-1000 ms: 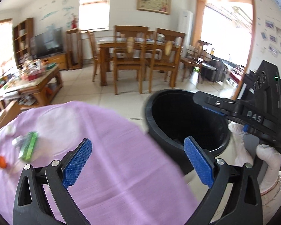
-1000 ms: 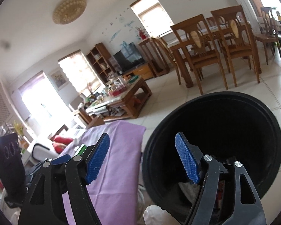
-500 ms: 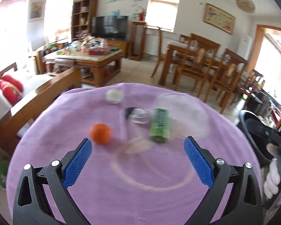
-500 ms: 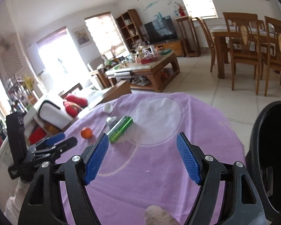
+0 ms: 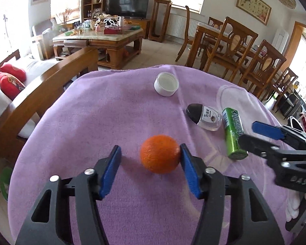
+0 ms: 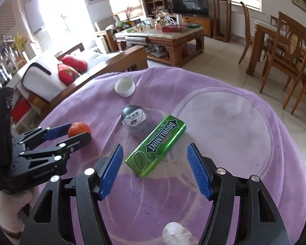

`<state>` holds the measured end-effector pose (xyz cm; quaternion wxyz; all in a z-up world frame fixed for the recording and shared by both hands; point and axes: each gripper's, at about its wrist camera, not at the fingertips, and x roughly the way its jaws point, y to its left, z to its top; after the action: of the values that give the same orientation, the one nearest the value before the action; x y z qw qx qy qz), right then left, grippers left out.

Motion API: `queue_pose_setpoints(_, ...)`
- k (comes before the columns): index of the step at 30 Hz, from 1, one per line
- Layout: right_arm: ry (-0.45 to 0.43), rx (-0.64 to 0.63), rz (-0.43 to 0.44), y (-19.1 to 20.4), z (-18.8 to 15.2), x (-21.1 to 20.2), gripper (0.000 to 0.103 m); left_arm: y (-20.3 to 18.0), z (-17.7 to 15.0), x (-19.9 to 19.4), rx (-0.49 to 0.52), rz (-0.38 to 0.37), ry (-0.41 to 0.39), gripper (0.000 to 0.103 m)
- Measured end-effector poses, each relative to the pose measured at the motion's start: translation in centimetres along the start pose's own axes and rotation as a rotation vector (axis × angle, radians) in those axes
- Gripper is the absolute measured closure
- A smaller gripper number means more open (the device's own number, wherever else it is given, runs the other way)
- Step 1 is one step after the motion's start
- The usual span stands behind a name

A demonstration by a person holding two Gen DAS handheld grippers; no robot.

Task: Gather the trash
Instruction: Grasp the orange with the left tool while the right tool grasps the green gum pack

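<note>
Both claws have swung from the black bin to the purple cloth (image 5: 91, 106). Left gripper (image 5: 151, 161) is closing around the orange (image 5: 159, 153), one pad touching, the other apart. Right gripper (image 6: 155, 167) is closing, nothing pinched; the gum pack (image 6: 156, 144) lies just ahead, slanting up-right across its gap.

Between the blue, fine-textured pads (image 5: 110, 173) of the black left gripper (image 5: 151, 170) sits a bright orange fruit (image 5: 160, 153). Ahead of the right gripper (image 6: 155, 170), also black with blue pads, lies a green gum pack (image 6: 156, 145) with white lettering and a leaf motif. Beyond it are a clear bottle (image 6: 136, 120) with a black cap and a white lid (image 6: 125, 86). The cloth (image 6: 224, 126) is lilac with pale rings.
</note>
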<state>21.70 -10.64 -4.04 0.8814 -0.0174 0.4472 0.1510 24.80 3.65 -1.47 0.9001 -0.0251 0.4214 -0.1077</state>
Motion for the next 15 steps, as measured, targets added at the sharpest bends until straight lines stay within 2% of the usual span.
queue_pose_setpoints(1, 0.005, -0.006, -0.011, 0.2, 0.2, 0.4, 0.042, -0.1, -0.1, 0.0, 0.006, -0.008, 0.002, 0.067)
queue_pose_setpoints(8, 0.041, -0.029, -0.039, 1.0, 0.6, 2.3, 0.055, 0.0, -0.5, -0.3, 0.007, 0.002, -0.005, 0.067)
queue_pose_setpoints(10, 0.053, -0.028, -0.063, 0.9, 0.5, 2.5, 0.072, 0.1, -0.7, -0.6, 0.005, 0.001, -0.017, 0.068)
queue_pose_setpoints(12, 0.05, -0.033, -0.073, 0.6, 0.3, 2.4, 0.072, 0.2, -0.7, -0.9, 0.003, 0.0, -0.025, 0.068)
queue_pose_setpoints(15, 0.055, -0.005, -0.039, -0.1, -0.4, 1.6, 0.072, 0.0, -1.0, -1.9, 0.001, -0.011, -0.045, 0.068)
